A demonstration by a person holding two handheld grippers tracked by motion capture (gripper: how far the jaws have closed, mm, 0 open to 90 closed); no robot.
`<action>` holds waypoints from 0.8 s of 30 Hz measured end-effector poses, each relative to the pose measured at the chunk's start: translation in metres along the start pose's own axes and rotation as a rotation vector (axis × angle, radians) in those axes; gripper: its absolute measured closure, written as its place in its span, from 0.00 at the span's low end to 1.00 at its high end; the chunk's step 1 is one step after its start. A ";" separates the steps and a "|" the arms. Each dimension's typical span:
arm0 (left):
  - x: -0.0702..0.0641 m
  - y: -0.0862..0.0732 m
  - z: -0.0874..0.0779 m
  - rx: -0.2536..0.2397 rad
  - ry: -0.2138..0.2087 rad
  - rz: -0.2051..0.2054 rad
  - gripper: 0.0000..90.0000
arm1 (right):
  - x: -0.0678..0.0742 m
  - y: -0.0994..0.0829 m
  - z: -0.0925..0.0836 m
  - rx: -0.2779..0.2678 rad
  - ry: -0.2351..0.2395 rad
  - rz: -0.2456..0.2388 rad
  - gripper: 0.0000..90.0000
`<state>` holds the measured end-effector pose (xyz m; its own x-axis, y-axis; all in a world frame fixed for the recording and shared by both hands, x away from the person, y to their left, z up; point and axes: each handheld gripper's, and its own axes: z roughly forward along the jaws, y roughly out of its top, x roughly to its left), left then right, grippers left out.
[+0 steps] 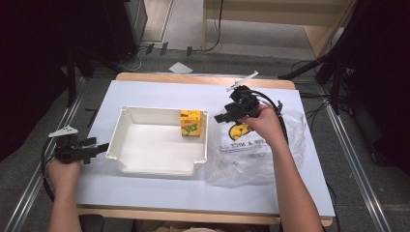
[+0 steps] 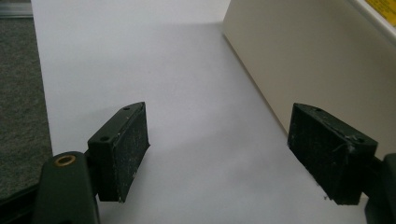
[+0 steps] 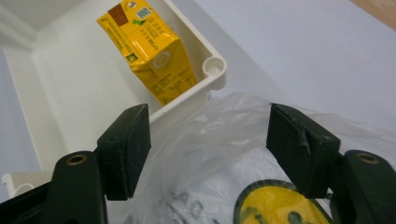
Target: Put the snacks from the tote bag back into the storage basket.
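A yellow drink carton [image 1: 190, 123] [image 3: 150, 49] stands inside the white tray [image 1: 145, 163] [image 3: 56, 107], against its far right corner. To the tray's right lies a clear plastic bag [image 1: 256, 152] [image 3: 219, 154] with a yellow smiley print. My right gripper [image 1: 223, 117] [image 3: 208, 147] hovers open over the bag's near-tray edge, with nothing between its jaws. At the table's left edge my left gripper [image 1: 100, 148] [image 2: 217, 156] rests low and open, pointing at the tray's outer wall [image 2: 303, 60].
The white table top [image 1: 159, 92] [image 2: 140, 70] extends around the tray, with bare room at the back and front. Dark stands and cables sit on the floor beyond the table. A scrap of white paper [image 1: 180, 67] lies on the floor behind.
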<state>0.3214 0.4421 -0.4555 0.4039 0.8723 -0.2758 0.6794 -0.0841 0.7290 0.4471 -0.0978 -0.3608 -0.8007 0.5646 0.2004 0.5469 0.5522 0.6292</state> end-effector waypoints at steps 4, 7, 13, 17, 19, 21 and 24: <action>0.000 0.000 0.000 0.001 -0.001 -0.001 0.24 | -0.006 -0.004 -0.004 -0.005 -0.006 0.003 0.32; 0.000 0.001 0.001 -0.001 -0.001 -0.002 0.24 | -0.009 -0.007 -0.006 -0.012 -0.036 -0.015 0.28; 0.000 0.002 0.002 0.002 -0.002 0.001 0.24 | -0.018 -0.014 -0.011 -0.037 -0.076 -0.030 0.25; 0.001 0.002 0.003 0.003 -0.003 -0.001 0.24 | -0.026 -0.020 -0.013 -0.044 -0.099 -0.008 0.25; 0.001 0.002 0.003 0.003 -0.004 -0.004 0.24 | -0.031 -0.023 -0.013 -0.055 -0.102 0.024 0.25; 0.001 0.002 0.003 0.005 -0.004 -0.007 0.24 | -0.035 -0.025 -0.013 -0.061 -0.103 0.040 0.25; 0.001 0.003 0.003 0.002 -0.005 -0.008 0.24 | -0.041 -0.029 -0.013 -0.065 -0.110 0.046 0.25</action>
<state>0.3257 0.4415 -0.4561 0.4013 0.8705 -0.2848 0.6839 -0.0779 0.7254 0.4609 -0.1447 -0.3776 -0.7414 0.6544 0.1490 0.5628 0.4853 0.6691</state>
